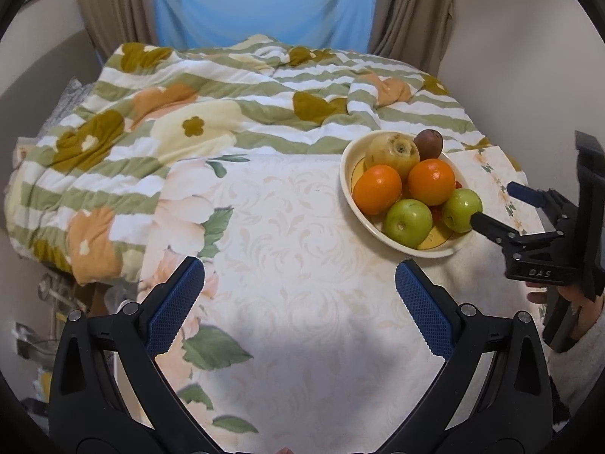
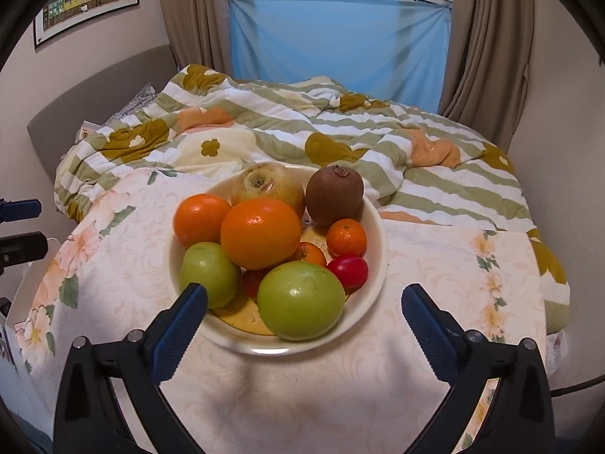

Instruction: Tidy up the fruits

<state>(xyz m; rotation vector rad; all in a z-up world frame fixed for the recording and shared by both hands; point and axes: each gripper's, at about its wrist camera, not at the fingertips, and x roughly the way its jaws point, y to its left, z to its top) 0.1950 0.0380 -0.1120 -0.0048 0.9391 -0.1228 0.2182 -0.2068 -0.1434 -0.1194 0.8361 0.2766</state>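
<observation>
A cream bowl stands on the floral cloth and holds the fruit. In it are two oranges, two green apples, a yellow pear, a brown kiwi, a small mandarin and a red tomato. My right gripper is open at the bowl's near rim, its blue pads wide on either side of the nearer green apple and holding nothing. My left gripper is open and empty over bare cloth, left of the bowl.
A rumpled striped flower quilt lies behind the cloth-covered surface. Beige curtains and a blue sheet hang at the window beyond. A hand in a white sleeve grips the right tool. Clutter sits low left off the edge.
</observation>
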